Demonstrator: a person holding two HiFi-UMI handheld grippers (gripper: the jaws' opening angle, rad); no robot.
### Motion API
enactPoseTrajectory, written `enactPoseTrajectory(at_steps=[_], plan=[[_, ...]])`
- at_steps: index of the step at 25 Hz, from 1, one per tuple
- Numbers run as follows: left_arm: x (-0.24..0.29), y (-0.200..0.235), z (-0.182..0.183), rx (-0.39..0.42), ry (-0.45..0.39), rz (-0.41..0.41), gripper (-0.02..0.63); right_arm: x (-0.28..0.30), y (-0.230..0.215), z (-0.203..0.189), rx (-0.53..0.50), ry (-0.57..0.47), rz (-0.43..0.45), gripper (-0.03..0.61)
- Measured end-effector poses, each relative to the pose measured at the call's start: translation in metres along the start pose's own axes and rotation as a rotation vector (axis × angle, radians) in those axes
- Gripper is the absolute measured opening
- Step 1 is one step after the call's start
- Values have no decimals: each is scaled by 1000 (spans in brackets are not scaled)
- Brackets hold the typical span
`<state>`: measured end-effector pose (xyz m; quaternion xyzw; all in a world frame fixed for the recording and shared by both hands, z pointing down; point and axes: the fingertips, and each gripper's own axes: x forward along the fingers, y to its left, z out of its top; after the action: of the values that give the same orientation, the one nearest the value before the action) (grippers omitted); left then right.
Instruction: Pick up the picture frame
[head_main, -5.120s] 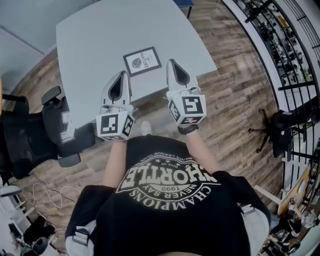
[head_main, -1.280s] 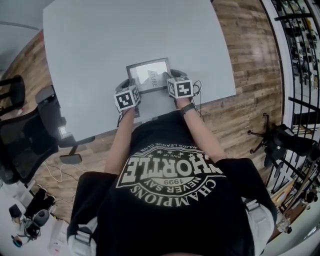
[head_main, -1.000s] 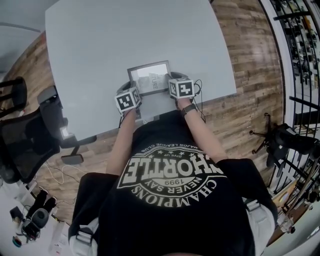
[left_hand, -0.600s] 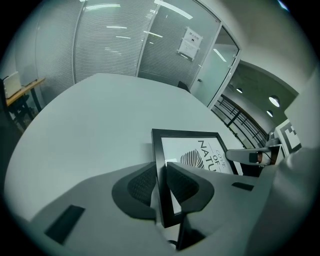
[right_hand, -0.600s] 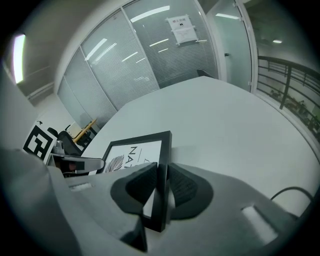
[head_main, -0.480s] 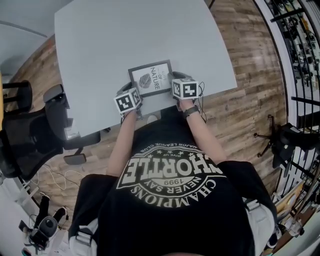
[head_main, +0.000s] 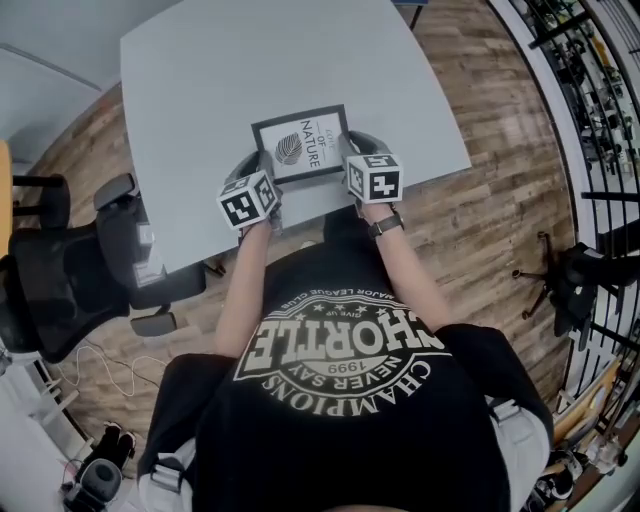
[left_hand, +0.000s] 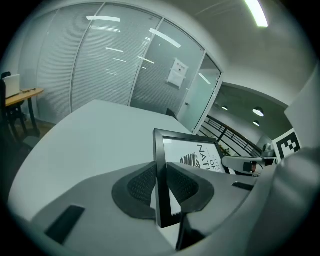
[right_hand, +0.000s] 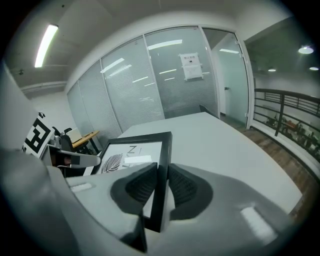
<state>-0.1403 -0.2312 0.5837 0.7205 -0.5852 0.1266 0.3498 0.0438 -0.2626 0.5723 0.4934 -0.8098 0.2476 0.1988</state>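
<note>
Just now picture frame (head_main: 300, 146) came up off counter (head_main: 200, 80). Few seconds ago it lay flat there with both grippers hovering clear, so I judge pick-up nearly done. Picture frame now hangs over near part of counter, print facing up. Left gripper (left_hand: 161, 186): jaws nearly together, clamped on its left edge. Right gripper (right_hand: 161, 189): jaws likewise narrow, clamped on right edge.
</note>
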Motion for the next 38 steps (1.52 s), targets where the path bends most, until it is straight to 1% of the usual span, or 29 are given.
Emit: enactPoseTrajectory(at_steps=[5, 10, 13, 15, 20, 23, 27, 30, 32, 35, 38], plan=[[-29, -10, 30, 25, -82, -18, 69, -23, 13, 28, -12, -86, -6, 66], [-51, -18, 56, 53, -137, -37, 69, -43, 25, 56, -21, -152, -17, 67], [-65, -24, 69, 96, -167, -38, 69, -58, 34, 72, -67, -189, -40, 67], [-74, -29, 83, 127, -202, -37, 69, -67, 39, 88, -95, -227, -54, 67], [-97, -48, 131, 195, -308, -38, 69, -92, 44, 137, -87, -330, -50, 66], [-117, -57, 149, 212, -377, -51, 69, -114, 52, 154, -87, -400, -47, 66], [-144, -66, 165, 219, -457, -65, 69, -141, 65, 173, -99, -482, -49, 66], [-161, -75, 176, 252, -519, -66, 69, -159, 72, 188, -120, -545, -58, 66], [-174, -77, 175, 278, -555, -63, 69, -170, 79, 188, -131, -581, -63, 66], [-182, -80, 171, 308, -586, -57, 69, -177, 81, 184, -144, -612, -65, 66], [-182, -92, 181, 334, -599, -46, 69, -181, 74, 192, -151, -625, -63, 66]])
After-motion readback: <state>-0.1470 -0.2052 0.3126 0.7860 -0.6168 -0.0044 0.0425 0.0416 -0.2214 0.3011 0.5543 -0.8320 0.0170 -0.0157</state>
